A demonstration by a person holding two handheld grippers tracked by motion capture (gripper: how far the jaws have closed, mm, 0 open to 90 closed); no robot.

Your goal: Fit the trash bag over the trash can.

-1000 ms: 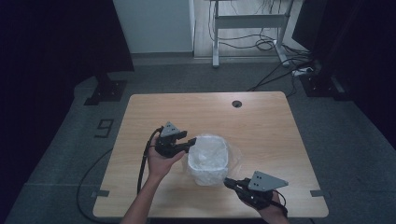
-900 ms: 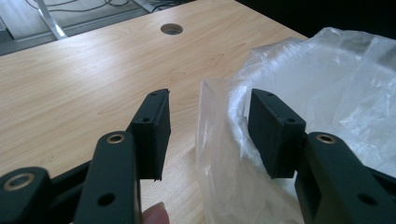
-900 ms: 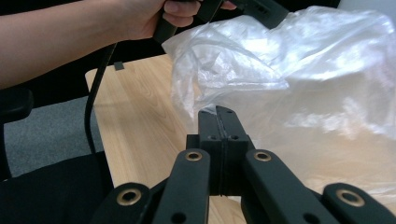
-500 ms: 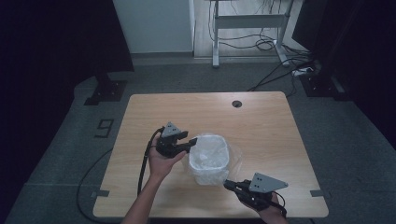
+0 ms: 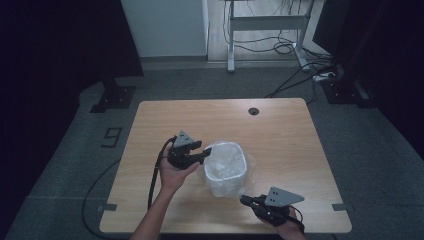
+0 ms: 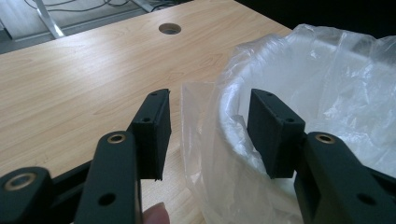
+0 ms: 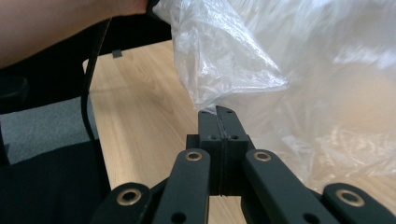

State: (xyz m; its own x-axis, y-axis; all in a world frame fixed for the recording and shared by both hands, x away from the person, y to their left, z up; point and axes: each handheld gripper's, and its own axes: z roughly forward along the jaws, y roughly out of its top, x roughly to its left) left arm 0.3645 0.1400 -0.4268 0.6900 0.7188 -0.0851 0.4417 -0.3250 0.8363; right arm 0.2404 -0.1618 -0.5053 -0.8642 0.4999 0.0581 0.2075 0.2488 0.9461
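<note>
Plastic liner (image 5: pixel 248 167) is sitting inside a small white bin (image 5: pixel 225 172) near the middle of the wooden table (image 5: pixel 280 130), just below centre in the high view, with its loose edges spilling over the rim and down the outside. Nothing else is showing inside the bin besides the crinkled film.

In the left gripper view, the left gripper (image 6: pixel 208 133) is straddling the bin's rim at lower centre, one jaw outside by a hanging flap of liner and the other inside the bin; the jaws are standing apart, and whether the pads are pressing on anything cannot be told.

In the right gripper view, the right gripper (image 7: pixel 218 114) is pinching the liner's lower edge, jaws clenched together on the film at centre frame.

A cable hole (image 5: pixel 253 111) is lying in the table's upper part, well apart from the bin. A black cable (image 5: pixel 152 182) is trailing from the left gripper off the table's lower edge.
</note>
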